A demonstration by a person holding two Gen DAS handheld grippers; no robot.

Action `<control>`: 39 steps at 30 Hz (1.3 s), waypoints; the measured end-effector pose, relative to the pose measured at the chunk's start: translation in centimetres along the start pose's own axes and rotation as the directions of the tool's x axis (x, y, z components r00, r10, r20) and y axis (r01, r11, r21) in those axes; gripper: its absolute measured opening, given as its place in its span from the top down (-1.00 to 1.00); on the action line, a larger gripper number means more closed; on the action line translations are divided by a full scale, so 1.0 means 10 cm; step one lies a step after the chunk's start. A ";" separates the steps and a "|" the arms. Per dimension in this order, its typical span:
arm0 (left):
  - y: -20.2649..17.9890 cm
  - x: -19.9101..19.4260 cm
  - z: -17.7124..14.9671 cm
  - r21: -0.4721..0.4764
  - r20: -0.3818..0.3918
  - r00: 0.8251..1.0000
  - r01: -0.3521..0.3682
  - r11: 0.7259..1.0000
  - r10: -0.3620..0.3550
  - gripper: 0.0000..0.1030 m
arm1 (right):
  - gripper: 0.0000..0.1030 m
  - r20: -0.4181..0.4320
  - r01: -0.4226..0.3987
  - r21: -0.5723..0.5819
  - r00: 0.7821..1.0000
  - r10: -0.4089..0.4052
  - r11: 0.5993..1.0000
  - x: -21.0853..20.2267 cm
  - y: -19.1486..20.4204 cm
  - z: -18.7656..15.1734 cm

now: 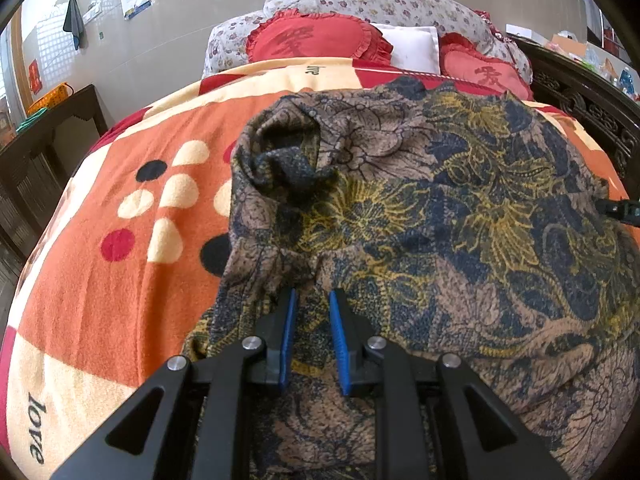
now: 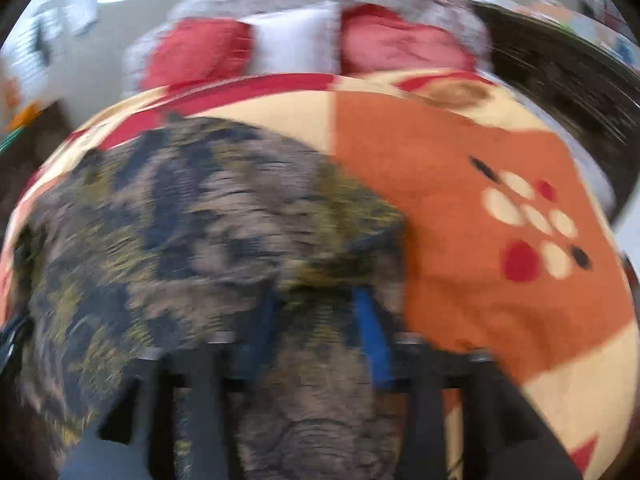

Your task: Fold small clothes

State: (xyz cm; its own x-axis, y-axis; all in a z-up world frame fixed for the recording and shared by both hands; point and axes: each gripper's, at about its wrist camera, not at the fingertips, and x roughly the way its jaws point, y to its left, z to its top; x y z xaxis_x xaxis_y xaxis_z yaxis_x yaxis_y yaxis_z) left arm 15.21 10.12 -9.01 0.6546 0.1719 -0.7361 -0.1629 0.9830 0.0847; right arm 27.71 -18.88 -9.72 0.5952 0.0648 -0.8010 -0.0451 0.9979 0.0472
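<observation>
From my left wrist, I see the garment [image 1: 420, 208], a brown, navy and yellow floral piece, spread over the blanket [image 1: 132, 248] on the bed, filling the middle and right of the view. Its near left part bunches into a fold. My left gripper [image 1: 314, 300] stands narrowly parted, its blue pads [image 1: 289, 336] close on either side of a ridge of the cloth; whether they actually pinch it I cannot tell. At the far end lie two red cushions [image 1: 316, 40] with a white pillow [image 1: 412, 46] between them, against a flowered bolster [image 1: 384, 0]. At the right edge, a dark tip of my right gripper [image 1: 622, 210] touches the cloth.

From my right wrist, everything is blurred. The garment [image 2: 192, 240] covers the near left, the blanket [image 2: 480, 200] lies bare to the right. My right gripper [image 2: 316, 320] has its jaws parted, with cloth lying between the pads [image 2: 370, 328] and not pressed by them.
</observation>
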 end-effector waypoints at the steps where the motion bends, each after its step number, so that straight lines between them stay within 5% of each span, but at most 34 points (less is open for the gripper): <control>1: -0.01 0.00 0.00 0.002 0.000 1.000 -0.002 1.000 0.002 0.64 | -0.13 -0.014 0.015 0.003 1.000 -0.015 1.000 -0.07 0.03 0.01; 3: -0.01 0.00 -0.01 0.003 0.000 1.000 -0.004 1.000 0.004 0.64 | 0.10 0.008 -0.013 -0.012 1.000 0.013 1.000 -0.31 0.21 -0.06; 7: -0.02 0.00 -0.01 0.004 0.000 1.000 -0.005 1.000 0.005 0.64 | 0.12 0.034 -0.109 -0.119 0.993 0.114 0.987 -0.67 0.44 -0.55; 9: -0.02 0.00 0.00 0.007 0.000 1.000 -0.008 1.000 0.008 0.64 | 0.12 -0.031 -0.074 -0.187 0.997 0.069 0.980 -0.57 0.37 -0.89; 10: -0.03 0.00 0.00 0.007 0.000 1.000 -0.009 1.000 0.009 0.64 | 0.12 0.034 -0.057 -0.210 0.997 0.066 0.976 -0.60 0.39 -0.99; 16: -0.05 -0.01 -0.01 0.012 0.001 1.000 -0.015 1.000 0.015 0.64 | 0.16 0.018 -0.034 -0.135 0.999 0.037 0.990 -0.70 0.45 -0.76; 19: -0.05 -0.02 -0.01 0.020 0.002 1.000 -0.024 1.000 0.024 0.64 | 0.16 0.071 -0.154 -0.116 0.984 0.163 0.981 -0.80 0.55 -0.64; 23: -0.06 -0.02 -0.02 0.022 0.001 1.000 -0.027 0.999 0.027 0.64 | 0.17 -0.003 -0.235 -0.163 0.971 0.238 0.958 -0.80 0.94 -0.79; 25: -0.07 -0.02 -0.01 0.025 0.001 1.000 -0.031 0.999 0.031 0.64 | 0.17 -0.031 -0.151 -0.231 0.988 0.148 0.961 -0.61 1.11 -1.00; 27: -0.08 -0.02 -0.01 0.030 0.001 0.999 -0.037 0.999 0.037 0.64 | 0.16 0.048 -0.099 -0.290 0.992 0.117 0.952 -0.61 1.18 -1.12; 39: -0.05 -0.02 -0.01 0.013 0.002 1.000 -0.015 1.000 0.015 0.64 | 0.15 0.074 -0.091 -0.290 0.990 0.117 0.953 -0.54 1.14 -1.11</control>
State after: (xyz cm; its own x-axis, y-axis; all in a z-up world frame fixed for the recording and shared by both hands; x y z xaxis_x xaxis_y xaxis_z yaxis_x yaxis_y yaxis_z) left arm 15.12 9.57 -8.97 0.6533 0.1863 -0.7338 -0.1627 0.9811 0.1043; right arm 15.07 -7.92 -11.46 0.6433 0.1815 -0.7438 -0.3298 0.9424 -0.0552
